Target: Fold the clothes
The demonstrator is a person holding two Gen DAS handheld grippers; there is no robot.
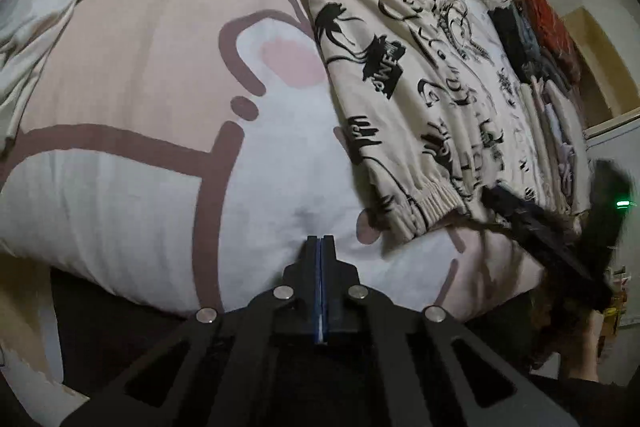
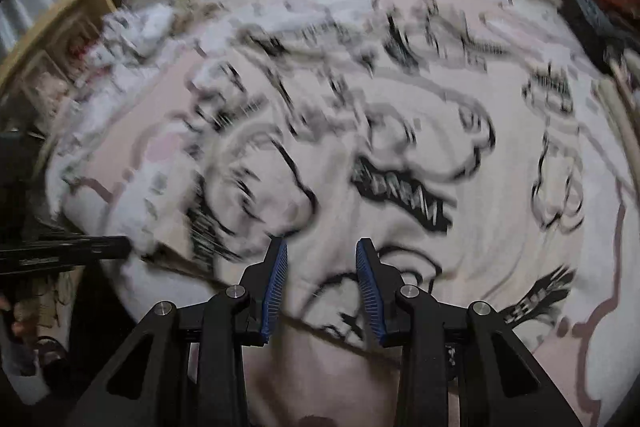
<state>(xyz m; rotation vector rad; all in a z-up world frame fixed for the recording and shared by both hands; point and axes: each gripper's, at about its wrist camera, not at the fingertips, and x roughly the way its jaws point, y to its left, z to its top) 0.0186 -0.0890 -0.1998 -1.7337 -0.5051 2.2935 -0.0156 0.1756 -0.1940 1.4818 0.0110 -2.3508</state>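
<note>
Left wrist view: printed beige garment (image 1: 420, 99) on the bed (image 1: 120, 87).
Left gripper (image 1: 320, 247) fingers pressed together, empty; right gripper (image 2: 322, 255) fingers spread; print lettering unreadable.

Black hand-held gripper (image 2: 322, 247) (blue ribbed pads (image 2: 276, 287)), silver screws.

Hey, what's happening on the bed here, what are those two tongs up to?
A person is working on laundry with handheld tongs on a bed with a pink and white cartoon cover. A beige garment with black graphic prints lies spread on it. The right tongs are open over that garment, gripping nothing; their view is blurred. The left tongs are shut and empty, over bare cover beside the garment's elastic cuff. A stack of folded clothes sits at the far edge.
</note>
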